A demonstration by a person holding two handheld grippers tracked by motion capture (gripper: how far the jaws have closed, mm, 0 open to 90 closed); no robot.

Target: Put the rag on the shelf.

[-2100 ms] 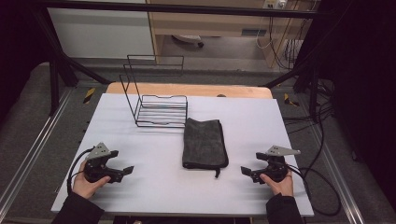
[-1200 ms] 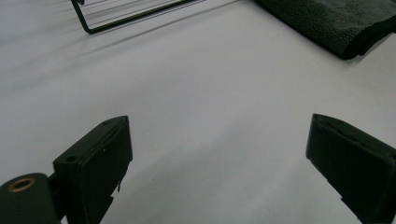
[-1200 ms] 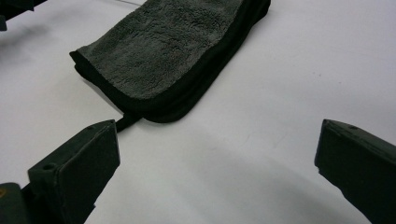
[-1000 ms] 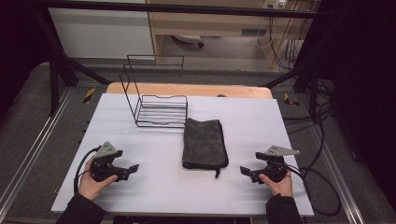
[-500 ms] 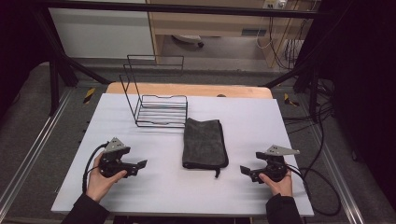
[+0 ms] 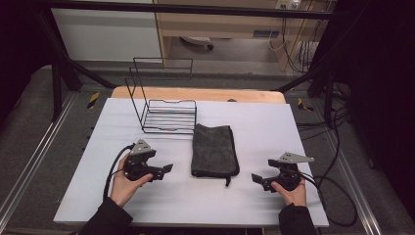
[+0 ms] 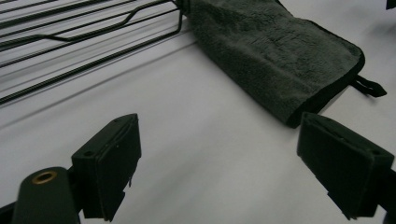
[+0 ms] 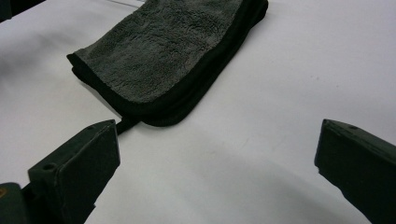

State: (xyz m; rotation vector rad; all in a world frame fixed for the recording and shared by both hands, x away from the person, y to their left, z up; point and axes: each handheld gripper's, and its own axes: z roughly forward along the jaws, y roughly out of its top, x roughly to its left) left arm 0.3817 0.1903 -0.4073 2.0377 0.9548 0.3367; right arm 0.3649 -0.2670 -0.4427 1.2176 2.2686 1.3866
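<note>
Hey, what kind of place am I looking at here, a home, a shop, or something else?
Probably a lab or data-recording workstation, not a home: a white table inside a black metal frame, handheld cabled grippers, left gripper and right gripper, and loose cables on the floor.

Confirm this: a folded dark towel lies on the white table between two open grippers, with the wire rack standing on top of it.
Not quite. In the high view the wire rack stands on the table behind the folded dark towel, not on it. The towel does lie between the open left gripper and right gripper.
</note>
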